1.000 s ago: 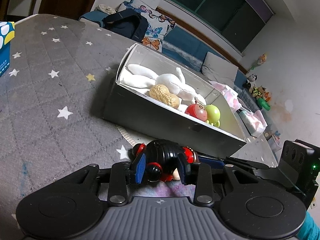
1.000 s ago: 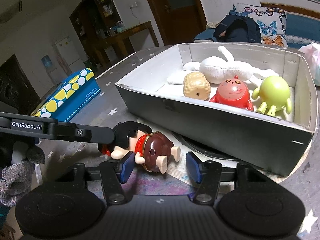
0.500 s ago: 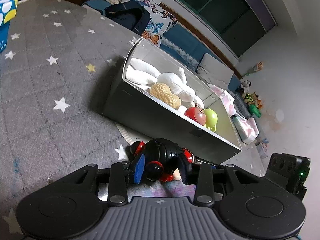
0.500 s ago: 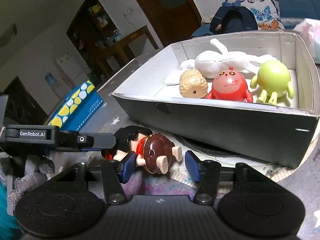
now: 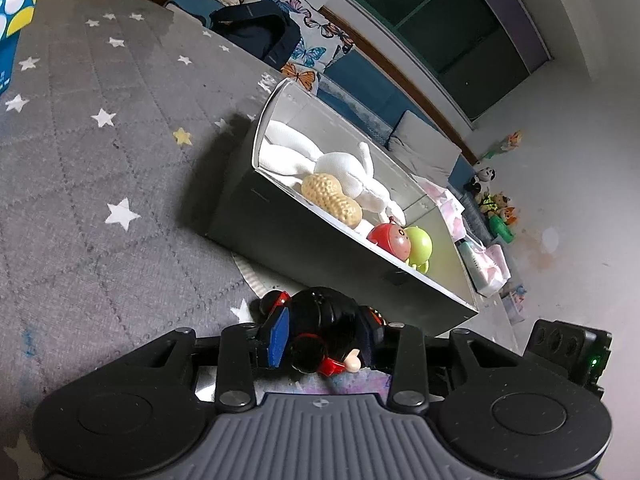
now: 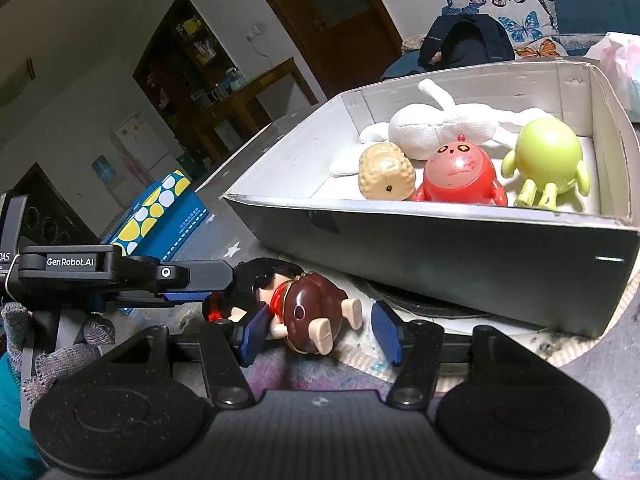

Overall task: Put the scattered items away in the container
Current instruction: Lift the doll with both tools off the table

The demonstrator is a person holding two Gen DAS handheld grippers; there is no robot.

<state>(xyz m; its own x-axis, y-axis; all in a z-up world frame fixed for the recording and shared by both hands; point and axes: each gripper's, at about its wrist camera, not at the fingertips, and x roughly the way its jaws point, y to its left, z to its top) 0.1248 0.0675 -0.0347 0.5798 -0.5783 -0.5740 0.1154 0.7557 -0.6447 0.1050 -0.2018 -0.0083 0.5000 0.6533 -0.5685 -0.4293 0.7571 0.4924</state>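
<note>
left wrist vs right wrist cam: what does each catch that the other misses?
Left wrist only: the window, the small toys along the far wall, and the doll's black hair between the left gripper pads.
Right wrist only: the wooden door, the dark shelf, the doll's brown body, and the right gripper open around it.
Both: the doll, the grey box with the peanut toy, red toy, green toy and white plush.

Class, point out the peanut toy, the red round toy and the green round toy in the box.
peanut toy [image 5: 331,199], left wrist view, on its ridged shell.
red round toy [image 6: 460,170], right wrist view, on its face.
green round toy [image 6: 548,152], right wrist view, on its round body.
</note>
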